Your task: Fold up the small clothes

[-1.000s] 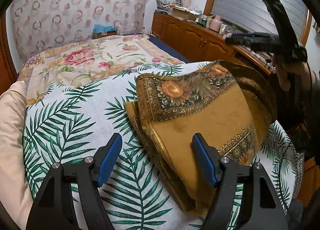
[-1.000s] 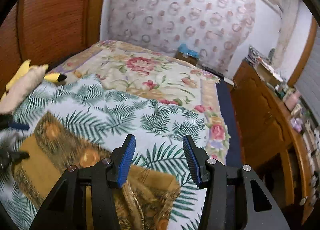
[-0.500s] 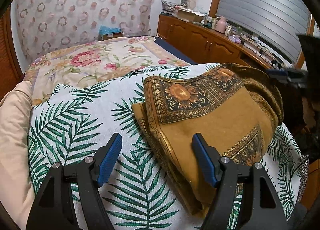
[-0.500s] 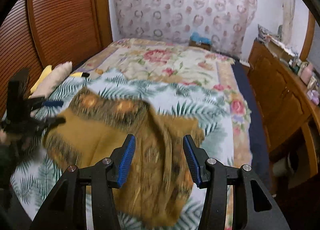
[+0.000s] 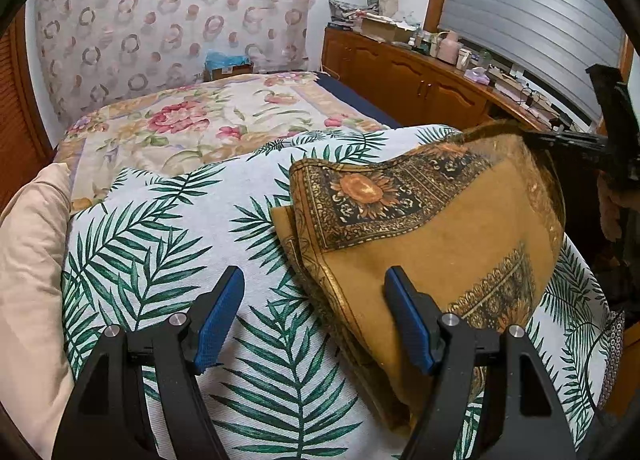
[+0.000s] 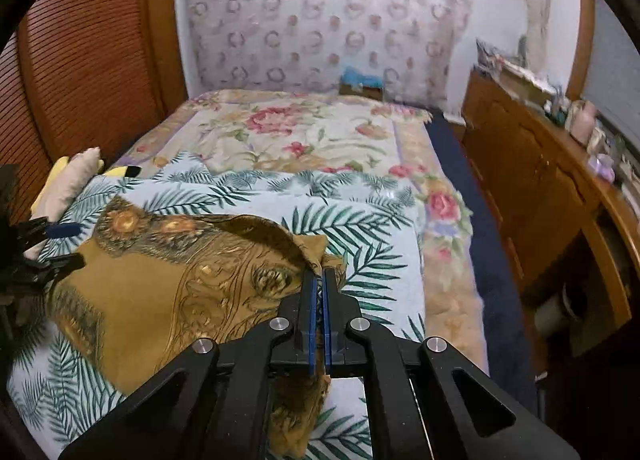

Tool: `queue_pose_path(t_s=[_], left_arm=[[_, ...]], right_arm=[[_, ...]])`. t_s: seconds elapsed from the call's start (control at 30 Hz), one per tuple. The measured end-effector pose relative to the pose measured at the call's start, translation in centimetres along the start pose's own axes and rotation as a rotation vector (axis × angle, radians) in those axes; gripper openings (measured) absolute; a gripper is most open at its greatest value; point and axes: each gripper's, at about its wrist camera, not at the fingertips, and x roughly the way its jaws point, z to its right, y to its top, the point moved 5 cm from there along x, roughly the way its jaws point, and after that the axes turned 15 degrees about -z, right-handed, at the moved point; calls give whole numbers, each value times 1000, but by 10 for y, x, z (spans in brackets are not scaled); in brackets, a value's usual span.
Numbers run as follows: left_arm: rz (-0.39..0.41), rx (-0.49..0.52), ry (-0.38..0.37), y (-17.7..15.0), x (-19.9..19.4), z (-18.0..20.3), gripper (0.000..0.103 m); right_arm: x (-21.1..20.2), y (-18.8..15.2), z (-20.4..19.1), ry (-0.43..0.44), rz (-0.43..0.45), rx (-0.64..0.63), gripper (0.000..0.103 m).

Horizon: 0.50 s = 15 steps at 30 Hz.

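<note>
The jaws of the right gripper (image 6: 319, 284) have just been closing, and they are now pressed together on an edge of the ochre cloth (image 5: 432, 236); in the right wrist view a thin fold of the fabric is seen between the 2 blue pads. 1 second ago these jaws were standing apart above the cloth with nothing between them, and the gripper has been brought down to the right side of the cloth since then. From this it is judged that a grasp has been made and that the next fold can be started: the pinched edge is probably to be lifted and carried over towards the left side.

The left gripper (image 5: 316, 316) is held in the same place as before, with its jaws wide apart. Nothing is gripped by it; its right finger is over the near edge of the cloth, and whether the cloth is touched cannot be told.

The cloth is lying on the palm-leaf cover (image 5: 168, 244), on the near part of the bed, already doubled once, with a sunflower border on top.

Counted: 1 cloth, 2 grippers, 1 palm-leaf cover, 1 floral bedspread (image 5: 188, 128) behind it, 1 beige pillow (image 5: 28, 260) at the left.
</note>
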Motion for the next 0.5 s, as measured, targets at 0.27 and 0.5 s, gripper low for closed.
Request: queue_pose_path(t_s=[0.27, 0.5], left_arm=[[-55, -20, 12, 17, 10, -16, 73], [-85, -46, -34, 34, 28, -28, 73]], right_arm=[[22, -1, 3, 95, -39, 46, 55], [48, 3, 6, 161, -99, 83, 56]])
